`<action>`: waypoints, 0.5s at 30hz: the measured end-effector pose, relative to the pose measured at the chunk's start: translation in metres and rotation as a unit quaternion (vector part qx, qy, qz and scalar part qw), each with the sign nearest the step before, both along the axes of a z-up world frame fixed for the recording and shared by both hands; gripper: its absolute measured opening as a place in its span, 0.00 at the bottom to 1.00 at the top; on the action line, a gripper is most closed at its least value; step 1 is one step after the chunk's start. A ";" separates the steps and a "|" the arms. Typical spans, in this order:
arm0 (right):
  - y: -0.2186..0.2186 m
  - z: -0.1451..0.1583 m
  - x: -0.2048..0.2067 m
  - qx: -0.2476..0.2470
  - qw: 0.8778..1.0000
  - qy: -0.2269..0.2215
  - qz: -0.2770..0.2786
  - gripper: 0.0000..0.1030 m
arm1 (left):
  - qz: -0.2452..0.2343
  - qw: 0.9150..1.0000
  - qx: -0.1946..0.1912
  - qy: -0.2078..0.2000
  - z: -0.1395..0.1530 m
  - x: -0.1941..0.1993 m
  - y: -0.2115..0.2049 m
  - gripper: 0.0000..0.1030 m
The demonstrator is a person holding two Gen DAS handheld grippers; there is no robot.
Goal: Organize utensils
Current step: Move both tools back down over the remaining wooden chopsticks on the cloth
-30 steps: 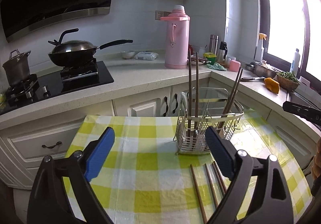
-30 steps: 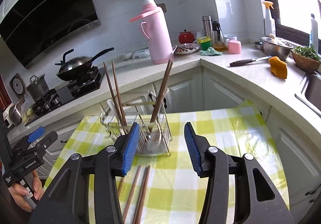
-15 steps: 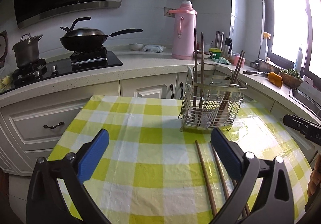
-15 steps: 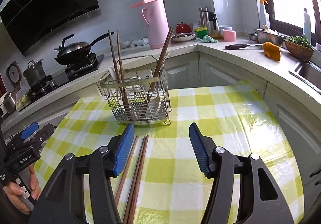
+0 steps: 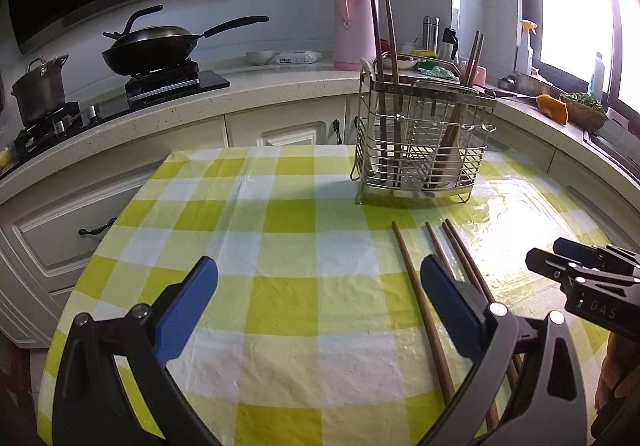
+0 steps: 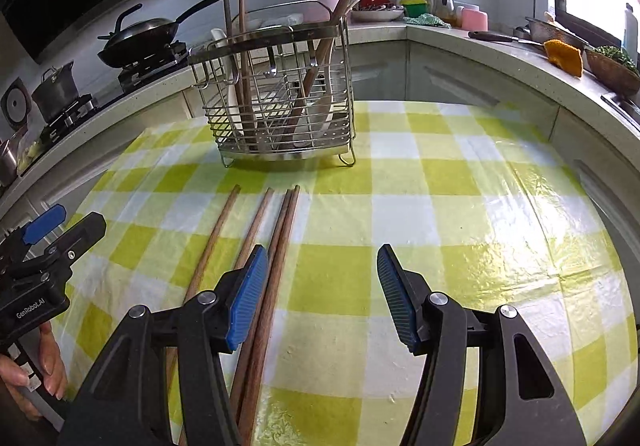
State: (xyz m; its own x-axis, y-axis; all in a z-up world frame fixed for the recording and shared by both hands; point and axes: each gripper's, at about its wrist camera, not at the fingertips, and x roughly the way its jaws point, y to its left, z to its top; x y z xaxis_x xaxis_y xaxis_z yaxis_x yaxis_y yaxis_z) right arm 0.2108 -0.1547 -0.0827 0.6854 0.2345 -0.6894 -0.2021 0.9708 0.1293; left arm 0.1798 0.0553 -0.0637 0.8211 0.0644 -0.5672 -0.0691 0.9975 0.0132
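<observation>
A wire utensil basket point(image 5: 420, 150) stands on the green checked tablecloth point(image 5: 280, 246), holding several upright brown chopsticks and a white spoon; it also shows in the right wrist view point(image 6: 280, 98). Several loose brown chopsticks point(image 5: 420, 286) lie flat in front of it, also seen in the right wrist view point(image 6: 276, 246). My left gripper point(image 5: 316, 310) is open and empty, low over the cloth, its right finger over the chopsticks. My right gripper point(image 6: 322, 294) is open and empty, its left finger just above the rightmost chopsticks.
A counter runs behind the table with a pink thermos point(image 5: 356, 14), a wok point(image 5: 152, 50) on a stove, a pot point(image 5: 38, 90), cups, a knife point(image 6: 492, 36) and a vegetable basket point(image 6: 612, 62). Cabinet doors stand below.
Both grippers have come down and forward toward the table. The loose chopsticks now lie right under the fingers, and the basket looms nearer.
</observation>
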 end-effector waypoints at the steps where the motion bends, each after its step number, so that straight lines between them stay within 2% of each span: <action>1: 0.002 -0.003 0.002 -0.001 1.000 0.002 0.000 0.54 | -0.001 1.000 0.000 -0.001 -0.001 0.000 -0.001 0.95; 11: 0.024 -0.025 0.019 -0.027 0.999 0.034 0.011 0.53 | -0.015 0.999 0.024 0.016 -0.013 0.011 -0.013 0.95; 15: 0.028 -0.026 0.026 -0.033 0.999 0.040 0.013 0.49 | -0.014 0.999 0.025 0.018 -0.015 0.014 -0.011 0.95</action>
State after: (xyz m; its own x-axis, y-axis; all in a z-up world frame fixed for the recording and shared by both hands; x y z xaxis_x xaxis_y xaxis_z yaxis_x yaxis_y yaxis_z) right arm 0.2364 -0.1262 -0.1088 0.6212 0.2043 -0.7565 -0.2195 0.9721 0.0822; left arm 0.1940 0.0440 -0.0783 0.8019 0.0707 -0.5933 -0.0400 0.9971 0.0648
